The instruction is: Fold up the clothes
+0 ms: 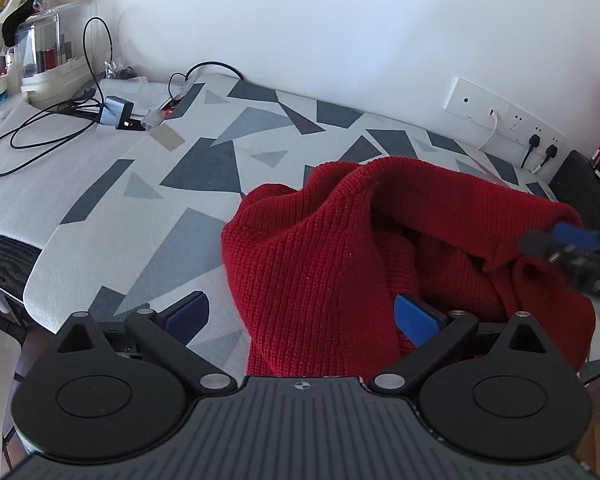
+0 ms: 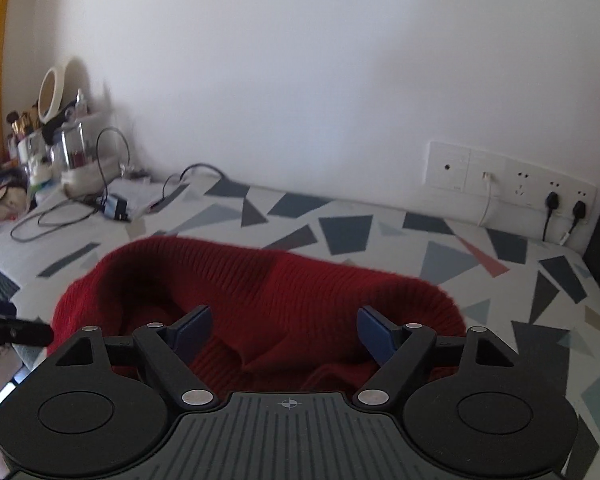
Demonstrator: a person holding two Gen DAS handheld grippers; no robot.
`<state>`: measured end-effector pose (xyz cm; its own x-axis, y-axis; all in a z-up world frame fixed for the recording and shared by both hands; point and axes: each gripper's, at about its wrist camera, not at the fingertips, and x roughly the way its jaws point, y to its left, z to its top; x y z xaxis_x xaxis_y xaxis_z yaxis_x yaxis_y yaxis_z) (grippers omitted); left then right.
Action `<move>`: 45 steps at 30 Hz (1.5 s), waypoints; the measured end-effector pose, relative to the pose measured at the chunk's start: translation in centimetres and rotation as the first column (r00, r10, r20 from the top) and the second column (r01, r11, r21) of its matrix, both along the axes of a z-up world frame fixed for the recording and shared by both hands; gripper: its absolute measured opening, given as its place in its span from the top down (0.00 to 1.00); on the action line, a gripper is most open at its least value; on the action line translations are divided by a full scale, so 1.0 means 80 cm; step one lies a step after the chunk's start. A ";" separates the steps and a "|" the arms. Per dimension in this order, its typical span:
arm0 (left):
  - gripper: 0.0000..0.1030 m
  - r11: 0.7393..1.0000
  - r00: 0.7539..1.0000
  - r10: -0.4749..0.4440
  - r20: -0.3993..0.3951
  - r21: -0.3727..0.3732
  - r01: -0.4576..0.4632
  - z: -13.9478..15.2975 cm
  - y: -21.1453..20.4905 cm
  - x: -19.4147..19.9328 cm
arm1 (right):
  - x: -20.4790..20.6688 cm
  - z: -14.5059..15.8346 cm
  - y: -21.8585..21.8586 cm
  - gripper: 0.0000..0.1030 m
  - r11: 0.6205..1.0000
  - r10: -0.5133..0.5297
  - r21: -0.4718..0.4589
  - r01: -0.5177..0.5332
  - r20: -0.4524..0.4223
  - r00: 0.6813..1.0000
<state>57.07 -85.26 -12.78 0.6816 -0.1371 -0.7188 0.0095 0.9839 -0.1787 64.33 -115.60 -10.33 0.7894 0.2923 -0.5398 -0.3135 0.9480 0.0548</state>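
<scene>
Lying bunched on the patterned cloth (image 2: pixel 348 232), red sweater (image 2: pixel 260 292) between both grippers' parted jaws

Bare patterned counter (image 1: pixel 148 216) lies open left of the left tongs (image 1: pixel 300 316); cables (image 1: pixel 56 128) and jars (image 1: pixel 40 56) crowd the far-left corner.

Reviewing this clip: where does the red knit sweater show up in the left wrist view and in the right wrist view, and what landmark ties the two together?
Left wrist view: the red knit sweater fills the lower right, bunched on the patterned cloth, reaching between the open fingers.
Right wrist view: it lies low and central, heaped in front of and between the open fingers.
Shared landmark: the white wall socket panel, with two black plugs, at right in both views.
</scene>
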 end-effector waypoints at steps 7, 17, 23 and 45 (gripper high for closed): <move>0.02 0.997 0.999 0.040 0.018 0.065 -0.041 0.006 0.004 -0.002 | 0.026 -0.048 0.028 0.29 0.997 -0.017 -0.071 0.012 -0.075 0.997; 0.02 0.989 0.991 0.133 0.015 0.069 -0.134 0.011 0.033 0.010 | 0.056 0.011 -0.061 0.94 0.953 -0.188 0.240 0.184 -0.006 0.982; 0.02 0.992 0.991 0.110 0.070 0.052 -0.113 0.027 0.023 0.030 | 0.080 0.014 -0.130 0.95 0.885 -0.402 0.262 0.386 0.011 0.915; 0.02 0.979 0.991 -0.126 -0.032 0.160 0.130 -0.054 -0.007 0.056 | 0.040 -0.023 -0.169 0.62 0.791 -0.543 0.263 0.553 -0.116 0.832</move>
